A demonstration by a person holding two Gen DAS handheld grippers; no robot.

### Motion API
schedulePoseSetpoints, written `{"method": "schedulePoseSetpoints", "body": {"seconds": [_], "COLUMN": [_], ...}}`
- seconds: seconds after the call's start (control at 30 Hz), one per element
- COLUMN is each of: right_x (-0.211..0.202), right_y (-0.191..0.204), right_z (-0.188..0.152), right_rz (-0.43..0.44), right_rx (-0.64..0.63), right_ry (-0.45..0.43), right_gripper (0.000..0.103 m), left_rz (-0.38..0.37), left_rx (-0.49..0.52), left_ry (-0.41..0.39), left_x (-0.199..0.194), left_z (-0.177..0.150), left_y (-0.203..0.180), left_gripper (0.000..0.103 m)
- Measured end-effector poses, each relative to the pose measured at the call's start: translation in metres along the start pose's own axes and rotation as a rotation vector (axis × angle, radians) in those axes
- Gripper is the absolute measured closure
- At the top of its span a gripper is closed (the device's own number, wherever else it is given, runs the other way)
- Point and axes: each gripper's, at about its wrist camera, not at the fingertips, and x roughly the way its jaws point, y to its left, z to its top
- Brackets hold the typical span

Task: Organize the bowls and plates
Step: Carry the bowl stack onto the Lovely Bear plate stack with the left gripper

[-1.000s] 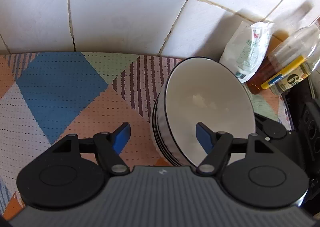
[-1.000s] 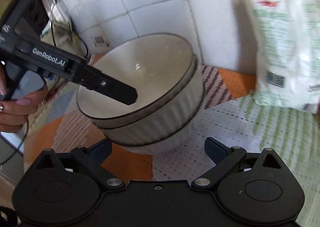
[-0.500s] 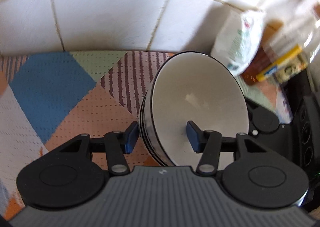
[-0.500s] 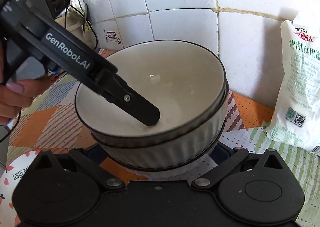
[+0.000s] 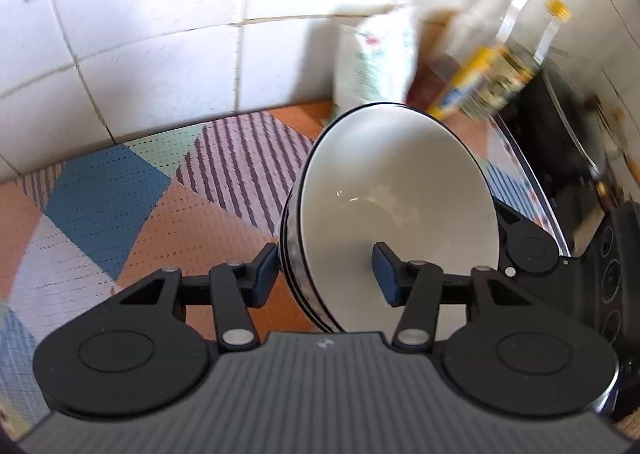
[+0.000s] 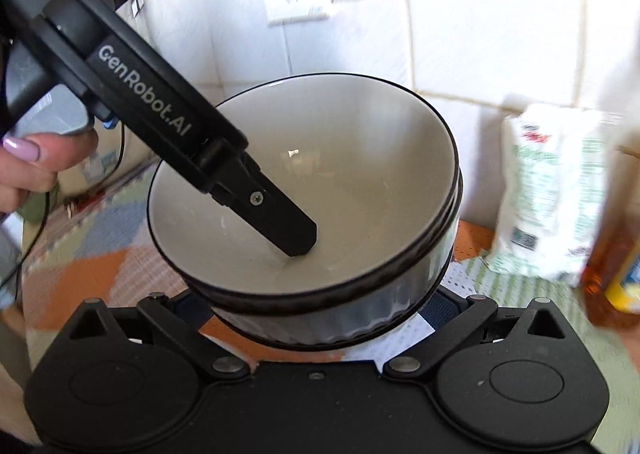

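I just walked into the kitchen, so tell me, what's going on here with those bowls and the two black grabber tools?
A person is handling two nested white ribbed bowls with black rims, one handheld gripper in each hand. The left gripper pinches the bowls' wall, one finger inside and one outside, jaws closing. The right gripper cradles the lower bowl from its sides. The bowls sit tilted above the colourful patterned mat, near a white packet by the tiled wall.
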Motion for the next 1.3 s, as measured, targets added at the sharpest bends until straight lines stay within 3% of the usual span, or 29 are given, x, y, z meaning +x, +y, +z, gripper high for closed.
{"method": "schedulePoseSetpoints", "body": {"seconds": [0.23, 0.53, 0.93, 1.1, 1.3], "right_x": [-0.053, -0.092, -0.071, -0.061, -0.052], "right_y": [0.036, 0.099, 0.145, 0.150, 0.151], "right_z": [-0.018, -0.038, -0.075, -0.087, -0.091], "right_rz": [-0.097, -0.197, -0.302, -0.301, -0.322], "right_rx": [0.125, 0.235, 0.217, 0.259, 0.256], "right_ry": [-0.047, -0.101, -0.028, -0.022, -0.013], "right_gripper": [0.000, 0.000, 0.000, 0.000, 0.000], "left_rz": [-0.052, -0.114, -0.058, -0.044, -0.057], "left_rx": [0.101, 0.220, 0.303, 0.303, 0.298], "left_ry": [0.020, 0.019, 0.100, 0.135, 0.115], "left_x": [-0.037, -0.072, -0.047, -0.037, -0.024], "left_z": [-0.031, -0.078, -0.125, -0.128, -0.126], "left_y": [-0.021, -0.032, -0.029, -0.022, -0.016], "left_gripper": [0.056, 0.056, 0.056, 0.055, 0.055]}}
